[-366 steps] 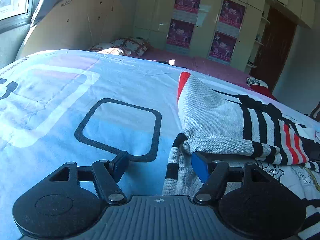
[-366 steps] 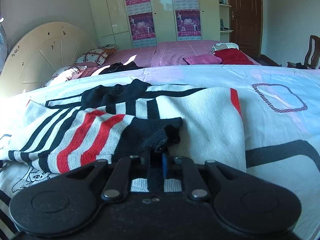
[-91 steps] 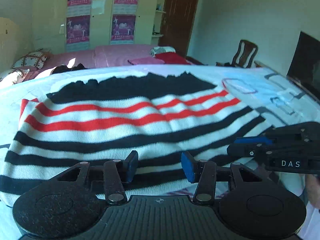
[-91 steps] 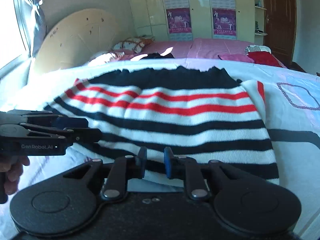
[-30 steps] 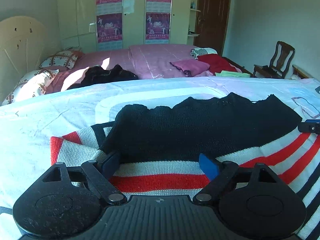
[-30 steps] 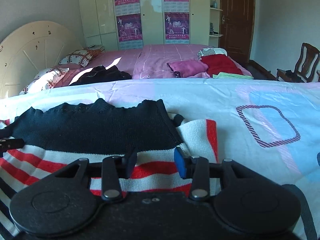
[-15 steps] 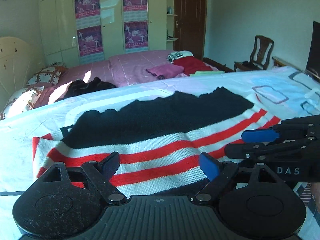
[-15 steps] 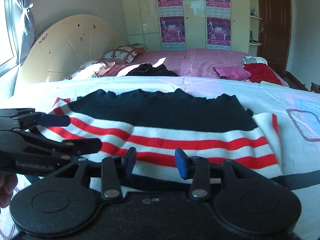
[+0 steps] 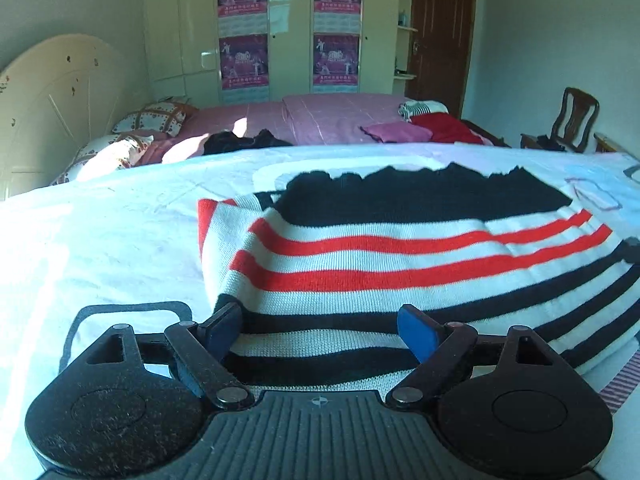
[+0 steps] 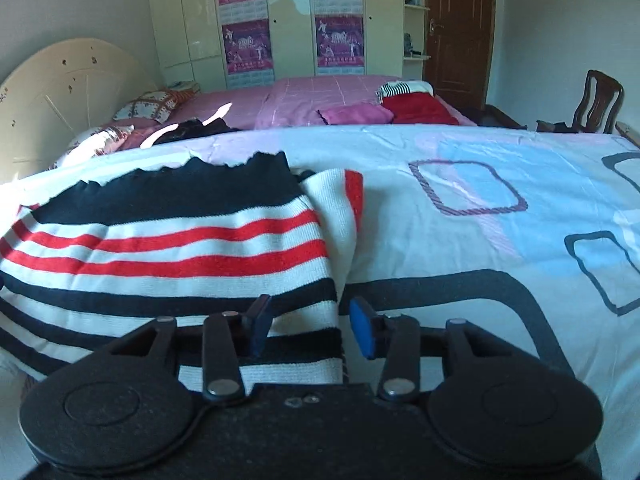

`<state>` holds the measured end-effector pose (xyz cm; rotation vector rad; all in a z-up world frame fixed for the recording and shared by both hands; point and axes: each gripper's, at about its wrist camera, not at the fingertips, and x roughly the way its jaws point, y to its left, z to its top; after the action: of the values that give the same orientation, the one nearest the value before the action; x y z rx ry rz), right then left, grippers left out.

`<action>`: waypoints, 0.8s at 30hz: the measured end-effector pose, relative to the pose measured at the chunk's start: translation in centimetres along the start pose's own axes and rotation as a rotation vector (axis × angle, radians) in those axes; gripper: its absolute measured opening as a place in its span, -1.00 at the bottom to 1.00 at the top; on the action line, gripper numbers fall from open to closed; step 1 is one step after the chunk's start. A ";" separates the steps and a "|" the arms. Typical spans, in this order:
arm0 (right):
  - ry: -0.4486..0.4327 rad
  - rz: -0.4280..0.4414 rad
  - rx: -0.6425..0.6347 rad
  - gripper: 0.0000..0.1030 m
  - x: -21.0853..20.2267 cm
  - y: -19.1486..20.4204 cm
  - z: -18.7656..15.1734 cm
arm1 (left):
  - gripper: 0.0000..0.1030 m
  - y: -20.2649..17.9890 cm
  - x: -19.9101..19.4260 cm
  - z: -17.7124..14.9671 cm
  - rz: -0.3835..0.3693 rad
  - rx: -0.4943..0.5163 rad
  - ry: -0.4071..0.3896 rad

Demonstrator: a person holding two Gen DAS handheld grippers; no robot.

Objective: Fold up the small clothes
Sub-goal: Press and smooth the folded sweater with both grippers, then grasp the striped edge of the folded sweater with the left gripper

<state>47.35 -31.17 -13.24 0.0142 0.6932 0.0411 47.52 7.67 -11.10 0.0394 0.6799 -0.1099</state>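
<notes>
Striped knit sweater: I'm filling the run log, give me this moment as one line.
stage: mid-fold | black, white and red striped knit sweater: flat on patterned bedsheet | left gripper: open, at near hem | right gripper: open, at hem corner

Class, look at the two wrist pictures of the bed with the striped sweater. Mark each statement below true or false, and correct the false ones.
1. The knitted sweater with black, white and red stripes lies on the pale blue and white bedsheet with dark outlined squares. True.
2. The left tongs are clamped shut on the sweater. False: their blue pads stand wide apart, gripping nothing.
3. A wooden chair stands at the right by the wall. True.
4. The right tongs hold a pink cloth. False: they are open and empty, over the sweater's near edge.
5. The far bed's cover is green. False: the cover is pink.
</notes>
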 end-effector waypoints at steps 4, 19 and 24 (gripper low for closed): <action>-0.049 0.042 -0.011 -0.15 -3.4 0.8 -1.0 | 0.65 1.3 -1.3 -1.5 0.051 -0.025 0.028; 0.134 -0.075 -0.002 -0.30 -1.6 1.0 -3.4 | 0.66 4.5 -1.1 -4.8 0.092 -0.197 0.128; 0.010 -0.015 -0.012 -0.30 -5.7 1.4 -3.4 | 0.66 3.8 -4.9 -6.1 0.062 -0.240 0.101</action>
<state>40.73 -30.01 -12.22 -0.0027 0.7030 0.0311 40.36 12.31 -12.74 -0.1649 0.7880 0.0340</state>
